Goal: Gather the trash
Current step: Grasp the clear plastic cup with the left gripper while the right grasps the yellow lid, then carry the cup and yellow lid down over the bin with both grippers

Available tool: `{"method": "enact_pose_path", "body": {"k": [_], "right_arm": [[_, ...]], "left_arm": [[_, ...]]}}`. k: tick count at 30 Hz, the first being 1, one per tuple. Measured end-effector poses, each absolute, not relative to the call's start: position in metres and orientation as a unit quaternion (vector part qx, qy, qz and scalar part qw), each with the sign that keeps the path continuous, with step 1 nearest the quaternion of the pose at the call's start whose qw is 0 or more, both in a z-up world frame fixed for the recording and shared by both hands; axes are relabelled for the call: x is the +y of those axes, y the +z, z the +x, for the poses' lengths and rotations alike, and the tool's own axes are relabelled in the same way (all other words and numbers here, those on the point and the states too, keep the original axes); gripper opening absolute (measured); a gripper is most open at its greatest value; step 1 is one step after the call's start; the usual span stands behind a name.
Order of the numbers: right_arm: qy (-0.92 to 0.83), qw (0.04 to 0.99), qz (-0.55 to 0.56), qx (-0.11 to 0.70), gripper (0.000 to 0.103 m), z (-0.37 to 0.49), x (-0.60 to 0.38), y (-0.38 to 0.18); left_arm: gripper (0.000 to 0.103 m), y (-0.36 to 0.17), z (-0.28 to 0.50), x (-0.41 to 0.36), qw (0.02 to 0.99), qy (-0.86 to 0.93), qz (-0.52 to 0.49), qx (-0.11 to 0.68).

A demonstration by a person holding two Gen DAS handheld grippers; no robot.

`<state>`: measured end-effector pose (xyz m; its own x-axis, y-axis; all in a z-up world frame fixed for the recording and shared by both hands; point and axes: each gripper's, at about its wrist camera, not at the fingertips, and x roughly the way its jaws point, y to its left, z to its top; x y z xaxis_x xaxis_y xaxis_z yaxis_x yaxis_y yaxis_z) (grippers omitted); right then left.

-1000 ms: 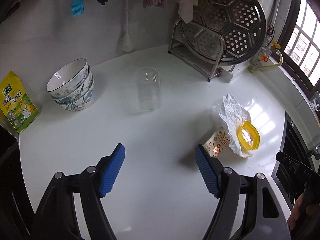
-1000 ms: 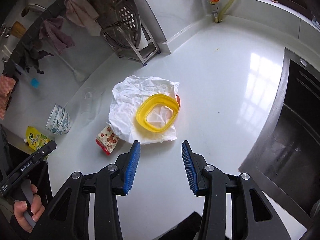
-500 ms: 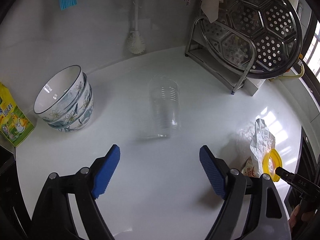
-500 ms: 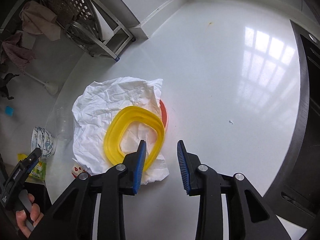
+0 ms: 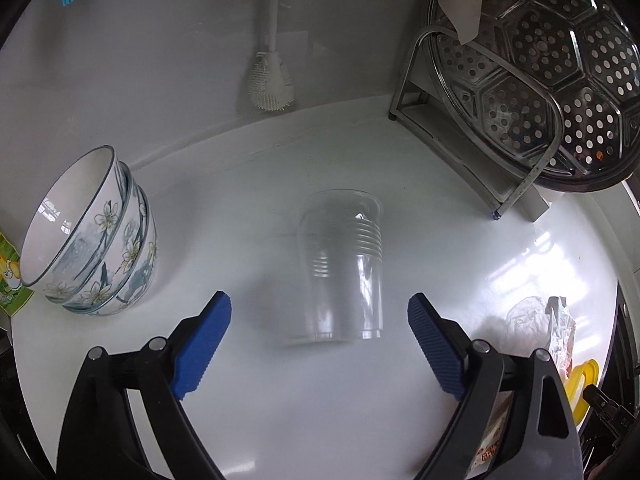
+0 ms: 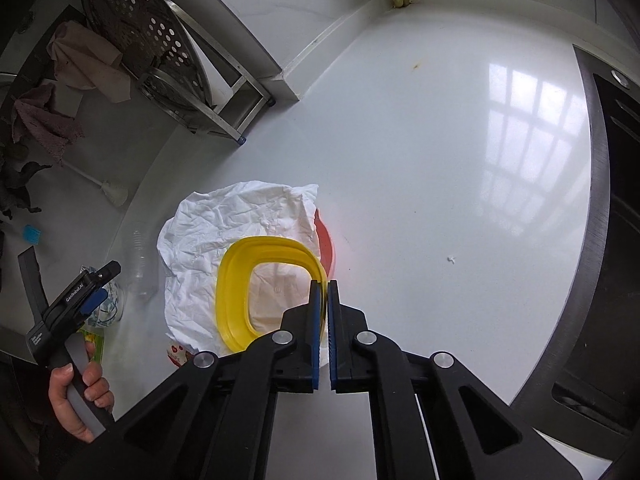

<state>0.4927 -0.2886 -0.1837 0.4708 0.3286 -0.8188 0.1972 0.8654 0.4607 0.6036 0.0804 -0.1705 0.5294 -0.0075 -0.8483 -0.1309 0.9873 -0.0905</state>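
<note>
Yellow plastic ring [image 6: 236, 280] on crumpled white paper [image 6: 208, 224], near rim pinched by right gripper [image 6: 324, 292]; clear plastic cup [image 5: 340, 268] upright between wide-spread left gripper [image 5: 320, 320] fingers, untouched

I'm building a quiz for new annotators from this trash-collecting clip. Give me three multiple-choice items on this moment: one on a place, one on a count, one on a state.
1. Where does the clear plastic cup stand?
A. inside a bowl
B. on the counter ahead of the open left gripper
C. on the dish rack

2. How many stacked bowls are there?
A. one
B. three
C. five

3. What is the right gripper doing?
A. shut on the yellow ring
B. open above the white bag
C. holding the cup

Answers:
1 B, the cup sits upright between and beyond the spread fingers.
2 B, three rims show nested.
3 A, the pads pinch the ring's edge.
</note>
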Motion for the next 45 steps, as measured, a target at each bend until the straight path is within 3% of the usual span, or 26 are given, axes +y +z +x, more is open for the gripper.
{"method": "enact_pose_path", "body": {"k": [15,19,23,30,45], "right_arm": [[0.033,0.819,0.263,0.509,0.003,0.492,-0.292,-0.186],[0.034,0.82,0.262,0.507,0.003,0.493,-0.291,-0.185],[0.036,0.822,0.26,0.505,0.003,0.493,-0.29,-0.183],[0.034,0.824,0.259,0.503,0.003,0.49,-0.29,-0.179],[0.027,0.842,0.266,0.468,0.003,0.456,-0.302,-0.145]], "left_arm": [[0.089,-0.207,0.654,0.068,0.863,0.035,-0.028,0.504],[0.068,-0.216,0.663,0.061,0.858,0.031,-0.012,0.513],[0.057,-0.224,0.667,0.057,0.851,0.029,-0.008,0.525],[0.049,-0.219,0.66,0.059,0.856,0.007,-0.027,0.516],[0.049,-0.154,0.575,0.055,0.881,-0.043,-0.009,0.471]]}}
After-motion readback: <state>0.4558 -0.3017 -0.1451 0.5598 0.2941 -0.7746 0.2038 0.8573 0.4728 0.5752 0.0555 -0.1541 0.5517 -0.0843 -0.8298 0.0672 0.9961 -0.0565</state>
